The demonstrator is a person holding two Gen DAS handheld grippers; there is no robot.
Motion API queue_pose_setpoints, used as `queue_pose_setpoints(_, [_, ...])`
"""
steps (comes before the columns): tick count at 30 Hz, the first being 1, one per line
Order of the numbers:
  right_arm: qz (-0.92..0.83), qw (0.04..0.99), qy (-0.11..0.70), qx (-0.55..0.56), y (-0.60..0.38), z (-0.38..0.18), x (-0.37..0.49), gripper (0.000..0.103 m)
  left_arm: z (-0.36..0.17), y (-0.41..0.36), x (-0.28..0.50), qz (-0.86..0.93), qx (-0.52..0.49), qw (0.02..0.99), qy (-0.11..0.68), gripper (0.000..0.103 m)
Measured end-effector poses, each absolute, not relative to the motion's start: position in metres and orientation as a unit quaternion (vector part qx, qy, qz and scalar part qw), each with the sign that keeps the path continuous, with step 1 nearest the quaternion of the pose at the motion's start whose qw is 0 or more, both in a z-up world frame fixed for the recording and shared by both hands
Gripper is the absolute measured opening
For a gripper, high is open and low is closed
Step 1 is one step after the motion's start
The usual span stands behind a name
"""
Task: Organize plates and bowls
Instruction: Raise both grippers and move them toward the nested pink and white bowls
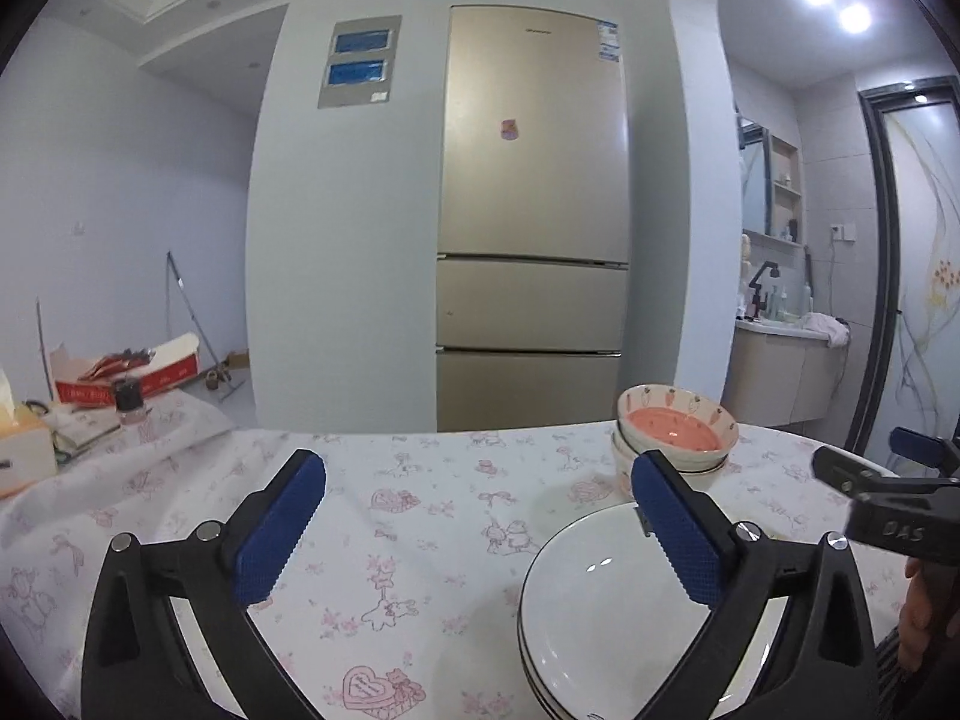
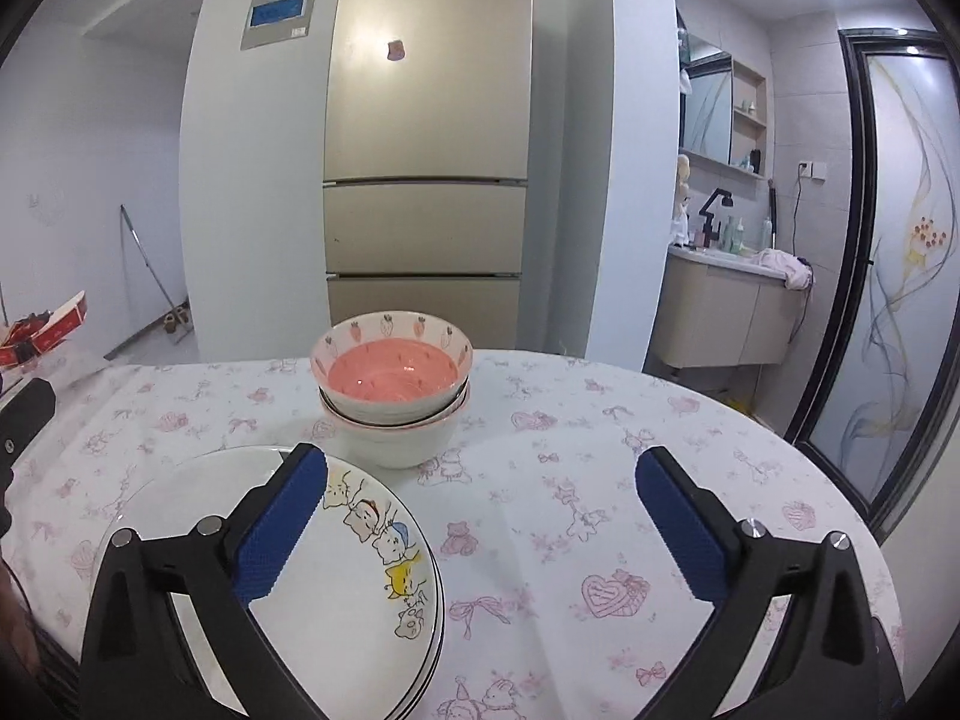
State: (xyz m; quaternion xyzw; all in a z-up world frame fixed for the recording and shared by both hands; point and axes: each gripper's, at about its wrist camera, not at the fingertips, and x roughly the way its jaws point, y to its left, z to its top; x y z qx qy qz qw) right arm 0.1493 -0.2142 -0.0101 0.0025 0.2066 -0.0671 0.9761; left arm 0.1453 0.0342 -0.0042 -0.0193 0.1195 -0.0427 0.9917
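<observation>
Both grippers wide apart, holding nothing, over stacked crockery.
Left gripper point(image 1: 477, 531) and right gripper point(image 2: 480, 525) empty; plate stack point(image 2: 336, 588) nearest, bowl stack point(image 2: 393, 396) just beyond on the tablecloth point(image 2: 600, 456); best withdrawn gently, clear of rims.

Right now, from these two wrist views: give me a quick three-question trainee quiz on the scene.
1. True or false: the left tongs grip a plate.
2. What sits in the top bowl: A) soup B) nothing C) a spoon?
3. Fill in: the bowls stand ___ the plates, seen from the right tongs.

Key: 1 false, both tongs are open and hold nothing. 2 B. 3 behind.
</observation>
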Motion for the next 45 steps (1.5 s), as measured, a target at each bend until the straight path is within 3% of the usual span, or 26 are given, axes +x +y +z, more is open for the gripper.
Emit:
queue_pose_setpoints(10, [-0.07,0.989,0.128,0.022,-0.218,0.004,0.127,0.103,-0.003,0.039,0.142,-0.022,-0.033,0.993,0.108,0.103])
queue_pose_setpoints(31, [-0.065,0.99,0.114,0.051,-0.228,0.009,0.121,0.103,0.003,0.039,0.13,-0.039,-0.03,0.996,0.077,0.103])
queue_pose_setpoints(37, [-0.021,0.992,0.105,0.065,-0.231,0.015,0.112,0.103,0.006,0.042,0.134,-0.042,-0.044,0.992,0.114,0.103])
queue_pose_setpoints(45, [-0.011,0.992,0.085,0.093,-0.244,0.044,0.105,0.103,0.051,0.041,0.119,-0.06,-0.041,0.994,0.082,0.103])
